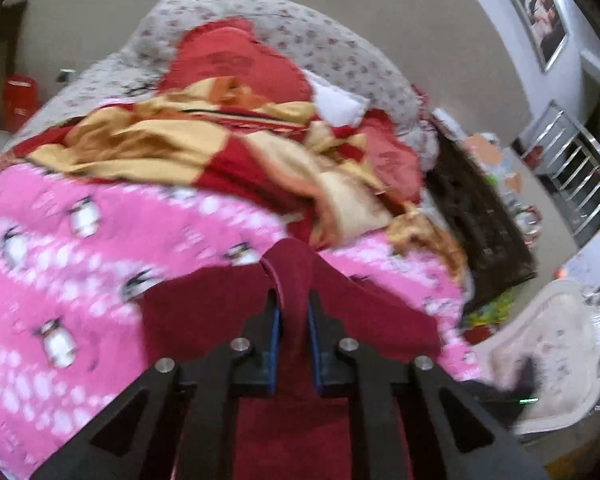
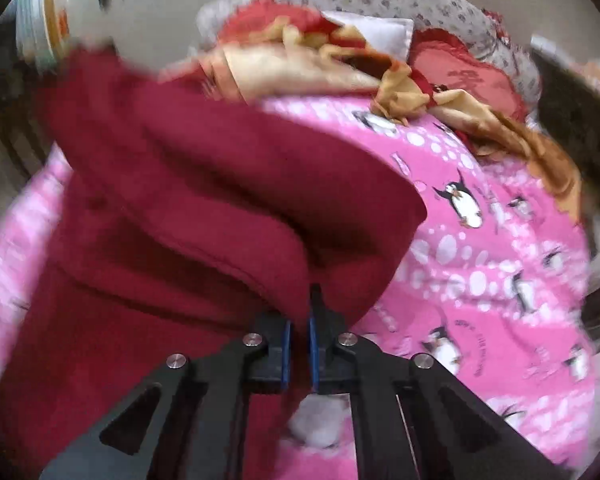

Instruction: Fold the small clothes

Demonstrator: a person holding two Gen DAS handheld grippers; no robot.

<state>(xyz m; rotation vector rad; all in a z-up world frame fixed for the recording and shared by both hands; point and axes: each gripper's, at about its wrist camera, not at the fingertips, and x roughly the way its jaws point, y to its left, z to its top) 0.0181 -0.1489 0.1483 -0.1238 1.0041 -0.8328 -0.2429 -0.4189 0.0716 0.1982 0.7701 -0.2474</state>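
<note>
A dark red garment (image 1: 380, 320) lies on a pink penguin-print blanket (image 1: 80, 260) that covers a bed. In the left wrist view a fold of this cloth rises between the black fingers, and my left gripper (image 1: 293, 300) is shut on it. The right wrist view shows the same dark red garment (image 2: 220, 184) bunched in thick folds and lifted to the left. My right gripper (image 2: 306, 300) is shut on its lower edge, with cloth hiding the left fingertip. Both views are blurred.
A rumpled red-and-gold cover (image 1: 204, 148) and a red pillow (image 1: 228, 60) lie beyond the garment, against a floral quilt (image 1: 332, 48). A dark cabinet (image 1: 480, 220) stands right of the bed, with a metal rack (image 1: 572, 168) and a framed picture (image 1: 540, 12) farther right.
</note>
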